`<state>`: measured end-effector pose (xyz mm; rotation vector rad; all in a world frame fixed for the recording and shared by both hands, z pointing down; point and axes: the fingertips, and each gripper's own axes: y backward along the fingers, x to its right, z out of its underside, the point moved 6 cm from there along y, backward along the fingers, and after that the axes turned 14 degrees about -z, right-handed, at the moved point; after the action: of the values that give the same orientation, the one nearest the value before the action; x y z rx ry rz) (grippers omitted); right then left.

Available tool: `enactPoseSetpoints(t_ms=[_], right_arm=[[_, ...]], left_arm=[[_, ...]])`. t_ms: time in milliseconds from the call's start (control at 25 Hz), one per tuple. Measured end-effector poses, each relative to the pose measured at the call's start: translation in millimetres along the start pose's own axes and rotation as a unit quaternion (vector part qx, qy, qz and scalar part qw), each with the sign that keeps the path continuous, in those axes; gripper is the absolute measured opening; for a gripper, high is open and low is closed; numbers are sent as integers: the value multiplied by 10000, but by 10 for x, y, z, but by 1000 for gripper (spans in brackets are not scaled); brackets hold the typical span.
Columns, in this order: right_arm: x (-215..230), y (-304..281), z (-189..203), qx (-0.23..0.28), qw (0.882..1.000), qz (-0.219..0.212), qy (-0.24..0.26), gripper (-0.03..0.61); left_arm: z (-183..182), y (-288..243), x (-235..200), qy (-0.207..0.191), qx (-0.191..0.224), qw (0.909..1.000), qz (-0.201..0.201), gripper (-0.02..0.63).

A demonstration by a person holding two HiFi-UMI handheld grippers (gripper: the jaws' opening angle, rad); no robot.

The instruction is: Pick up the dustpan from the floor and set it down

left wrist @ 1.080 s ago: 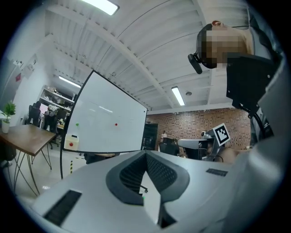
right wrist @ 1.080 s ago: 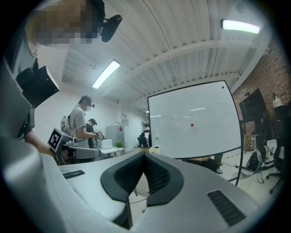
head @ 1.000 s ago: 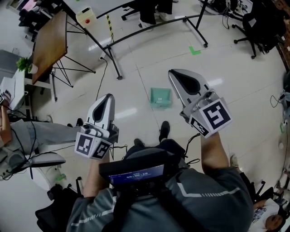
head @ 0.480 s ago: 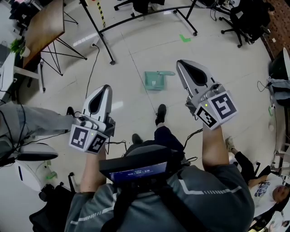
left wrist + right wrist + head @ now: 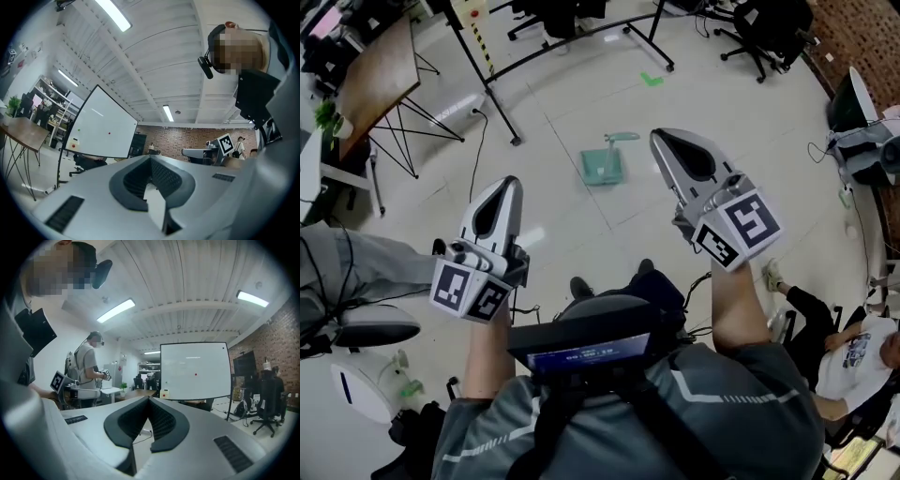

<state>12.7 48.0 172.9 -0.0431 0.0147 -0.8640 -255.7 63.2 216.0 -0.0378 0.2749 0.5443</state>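
Note:
A green dustpan (image 5: pixel 602 165) lies flat on the pale tiled floor in the head view, its handle (image 5: pixel 622 138) pointing away to the right. Both grippers are held about level, well above the floor and nearer to me than the dustpan. My left gripper (image 5: pixel 508 183) is down-left of it, my right gripper (image 5: pixel 661 137) just right of it in the picture. Neither touches it. In the left gripper view the jaws (image 5: pixel 151 158) meet at the tip with nothing between them. The right gripper view shows its jaws (image 5: pixel 149 399) closed and empty too. The dustpan shows in neither gripper view.
A whiteboard stand's black legs (image 5: pixel 492 70) cross the floor at the far left, beside a wooden table (image 5: pixel 370 80). Office chairs (image 5: pixel 759 28) stand at the back right. A green tape mark (image 5: pixel 652 80) lies beyond the dustpan. A person (image 5: pixel 853 347) sits low at the right.
The whole head view has shifted: the dustpan has slid up and left in the picture, and the table and stand have moved left. Both grippers stay shut and empty.

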Motion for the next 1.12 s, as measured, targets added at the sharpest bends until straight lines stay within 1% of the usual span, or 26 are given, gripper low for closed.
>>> enactPoseSetpoints(t_ms=[120, 200, 280, 400, 560, 800, 920, 1120], right_arm=[[-24, 272, -113, 65, 10000, -12, 64, 15], [5, 439, -174, 88, 9999, -29, 57, 15], [36, 602, -219, 36, 9999, -86, 69, 15], [101, 879, -290, -43, 9995, -122, 299, 15], [277, 1131, -339, 85, 9996, -153, 214, 14], [434, 1237, -361, 147, 9996, -160, 154, 14], [438, 1323, -322, 187, 9996, -184, 128, 14], [378, 1478, -322, 150, 9992, -229, 280, 14]], left_arm=[[-93, -8, 278, -94, 86, 9999, 113, 25], [-119, -53, 453, -89, 108, 9998, 135, 25], [-111, -96, 613, 2, 93, 9999, 81, 25], [-81, -171, 856, 145, 72, 9999, -33, 25], [-105, -337, 1183, -55, 48, 9999, 130, 25], [-146, -499, 1338, -95, 44, 9999, 58, 25], [-124, -473, 1431, -148, 29, 9999, 51, 25], [-103, -383, 1608, -193, -20, 9998, 102, 25]])
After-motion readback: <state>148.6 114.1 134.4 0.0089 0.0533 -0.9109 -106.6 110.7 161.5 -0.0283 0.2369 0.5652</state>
